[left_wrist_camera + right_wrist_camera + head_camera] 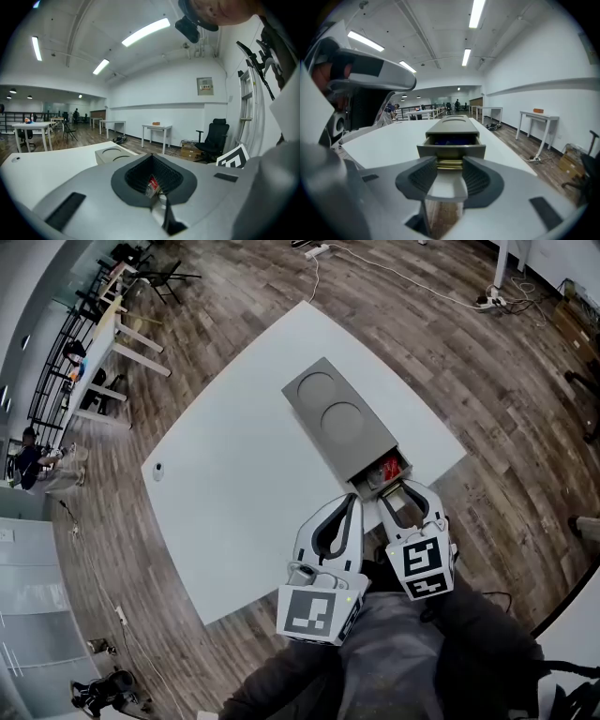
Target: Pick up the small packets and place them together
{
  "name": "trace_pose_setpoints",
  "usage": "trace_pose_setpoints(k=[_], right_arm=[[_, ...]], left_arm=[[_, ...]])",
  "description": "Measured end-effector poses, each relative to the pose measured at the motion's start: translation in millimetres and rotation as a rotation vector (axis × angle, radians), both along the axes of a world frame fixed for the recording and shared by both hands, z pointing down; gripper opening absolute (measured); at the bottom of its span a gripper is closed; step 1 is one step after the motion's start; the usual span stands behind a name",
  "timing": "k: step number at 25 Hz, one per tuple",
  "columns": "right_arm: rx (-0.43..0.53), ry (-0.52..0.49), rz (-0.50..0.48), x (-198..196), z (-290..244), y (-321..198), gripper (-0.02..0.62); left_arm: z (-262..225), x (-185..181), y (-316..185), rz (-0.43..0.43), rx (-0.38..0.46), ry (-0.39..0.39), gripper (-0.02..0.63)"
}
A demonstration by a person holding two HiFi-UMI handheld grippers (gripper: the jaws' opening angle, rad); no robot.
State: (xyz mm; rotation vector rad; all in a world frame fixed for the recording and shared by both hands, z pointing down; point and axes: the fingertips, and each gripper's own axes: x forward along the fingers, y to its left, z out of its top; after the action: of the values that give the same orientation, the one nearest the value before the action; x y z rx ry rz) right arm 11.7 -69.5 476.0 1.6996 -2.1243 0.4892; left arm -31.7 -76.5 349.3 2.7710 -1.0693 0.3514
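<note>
A grey box (337, 413) with two round recesses lies on the white table (234, 493). Its drawer (375, 486) is pulled out toward me, with red packets (390, 467) inside. My right gripper (405, 488) sits at the drawer front (451, 151), its jaws closed on either side of the brass handle (450, 164). Just left of the drawer, my left gripper (354, 501) has its tips together. In the left gripper view a small red packet (152, 184) is pinched between the pads of that gripper (151, 164).
The drawer end is close to the table's near edge (281, 587), with wooden floor beyond it. A small round object (157, 470) lies at the table's far left corner. Desks and chairs (131, 296) stand at the back left, and a power strip with its cable (487, 301) lies on the floor at the top right.
</note>
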Motion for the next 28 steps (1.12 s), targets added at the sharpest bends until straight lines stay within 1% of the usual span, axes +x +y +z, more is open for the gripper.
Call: trace_pose_setpoints(k=[8,14,19,28], right_arm=[[0.027,-0.006,-0.013,2.3,1.5,30.1,0.175],[0.037,-0.009,-0.004,6.8,-1.3,50.2,0.175],[0.038,-0.008,-0.007,9.6,1.4,70.8,0.175],[0.033,-0.013,-0.01,19.7,2.3,109.4,0.175]], left_arm=[[4.7,8.3,27.6,0.009,0.002,-0.016,0.003],[0.4,11.7,43.8,0.017,0.01,-0.02,0.003],[0.4,14.7,61.5,0.021,0.009,-0.019,0.003],[-4.0,30.7,93.5,0.043,0.004,-0.021,0.003]])
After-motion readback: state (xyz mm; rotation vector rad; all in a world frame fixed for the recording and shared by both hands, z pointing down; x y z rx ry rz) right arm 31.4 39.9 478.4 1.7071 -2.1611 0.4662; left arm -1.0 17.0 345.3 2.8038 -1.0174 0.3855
